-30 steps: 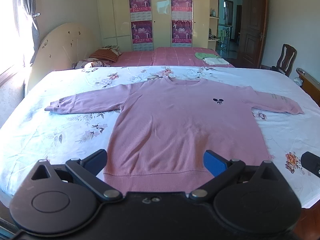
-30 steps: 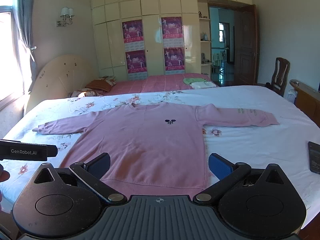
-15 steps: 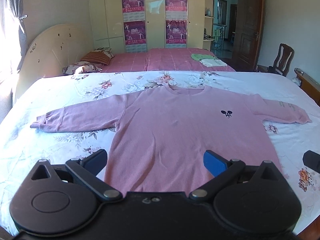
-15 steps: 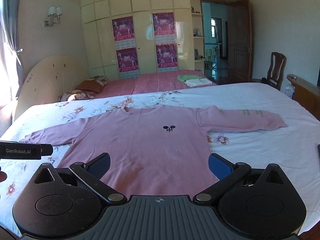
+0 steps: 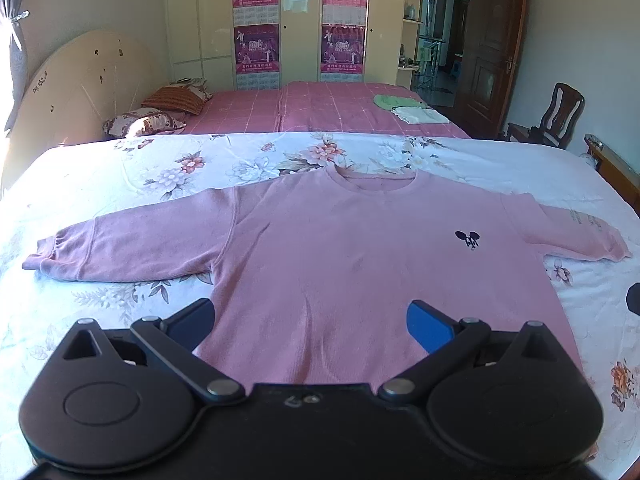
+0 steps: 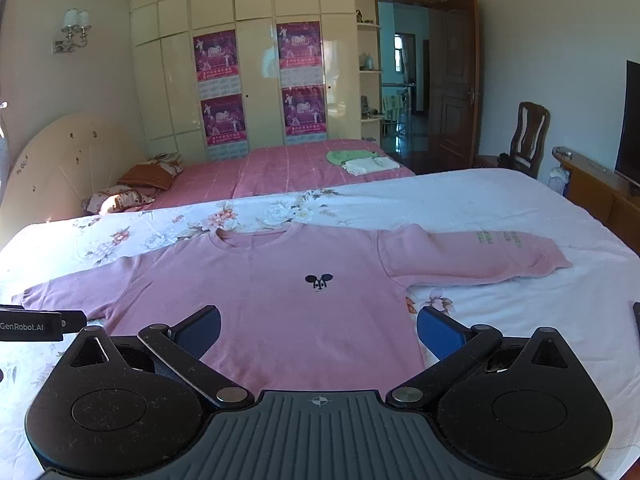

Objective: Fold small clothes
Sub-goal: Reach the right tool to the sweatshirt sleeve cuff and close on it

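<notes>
A pink long-sleeved sweater [image 5: 340, 248] lies flat, front up, on the floral bedsheet [image 5: 120, 176], with both sleeves spread out and a small black mouse logo [image 5: 467, 238] on the chest. It also shows in the right wrist view [image 6: 288, 300]. My left gripper [image 5: 310, 320] is open and empty, hovering over the lower body of the sweater. My right gripper [image 6: 318, 330] is open and empty, over the sweater's lower right part. The sweater's hem is hidden behind both grippers.
A second bed with a pink cover [image 6: 280, 168] and folded green and white clothes [image 6: 360, 160] stands behind. A wooden chair [image 6: 530, 136] and a cabinet with a TV [image 6: 630, 120] stand at right. The left gripper's body [image 6: 36, 325] shows at the right view's left edge.
Both grippers have moved forward over the bed, so the sweater looks larger and its hem has slipped out of sight. Both stay open.
</notes>
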`<state>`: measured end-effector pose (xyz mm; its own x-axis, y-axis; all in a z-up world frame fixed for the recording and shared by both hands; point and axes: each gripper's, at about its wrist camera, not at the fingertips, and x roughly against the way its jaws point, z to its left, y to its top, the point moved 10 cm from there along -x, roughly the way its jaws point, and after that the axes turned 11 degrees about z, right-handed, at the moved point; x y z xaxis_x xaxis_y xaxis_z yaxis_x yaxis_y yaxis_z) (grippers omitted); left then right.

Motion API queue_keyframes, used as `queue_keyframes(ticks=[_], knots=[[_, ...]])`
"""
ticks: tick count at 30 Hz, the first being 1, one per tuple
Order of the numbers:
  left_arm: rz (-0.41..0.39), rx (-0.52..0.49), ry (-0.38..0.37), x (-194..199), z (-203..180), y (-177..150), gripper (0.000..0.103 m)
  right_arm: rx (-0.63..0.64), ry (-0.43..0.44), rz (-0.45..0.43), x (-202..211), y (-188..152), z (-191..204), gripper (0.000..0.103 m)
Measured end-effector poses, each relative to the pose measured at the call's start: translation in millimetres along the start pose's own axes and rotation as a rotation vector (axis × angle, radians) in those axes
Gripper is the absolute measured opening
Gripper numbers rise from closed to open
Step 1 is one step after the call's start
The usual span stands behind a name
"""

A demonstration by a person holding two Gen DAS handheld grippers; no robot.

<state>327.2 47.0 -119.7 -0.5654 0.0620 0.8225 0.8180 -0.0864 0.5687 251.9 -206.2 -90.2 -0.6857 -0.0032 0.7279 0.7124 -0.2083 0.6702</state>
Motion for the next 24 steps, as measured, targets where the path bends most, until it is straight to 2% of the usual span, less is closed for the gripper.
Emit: queue_keyframes(ticks=[8, 14, 15, 17, 24], knots=[[0.015, 0.017, -0.001, -43, -33, 28, 0.101, 0.004, -0.008, -0.045, -45, 30, -49, 0.102], [0.042, 0.013, 0.03, -85, -71, 56, 0.101, -0.02, -0.022, -0.022, -95, 56, -107, 0.101], [0.046, 0.012, 0.032, -93, -79, 60, 0.101, -0.024, -0.03, -0.013, -103, 58, -118, 0.086], [0.051, 0.01, 0.036, -106, -93, 68, 0.1, -0.051, -0.033, 0.021, -121, 62, -143, 0.072], [0.071, -0.004, 0.036, -147, -137, 87, 0.096, -0.153, -0.115, 0.09, -171, 66, -243, 0.072]])
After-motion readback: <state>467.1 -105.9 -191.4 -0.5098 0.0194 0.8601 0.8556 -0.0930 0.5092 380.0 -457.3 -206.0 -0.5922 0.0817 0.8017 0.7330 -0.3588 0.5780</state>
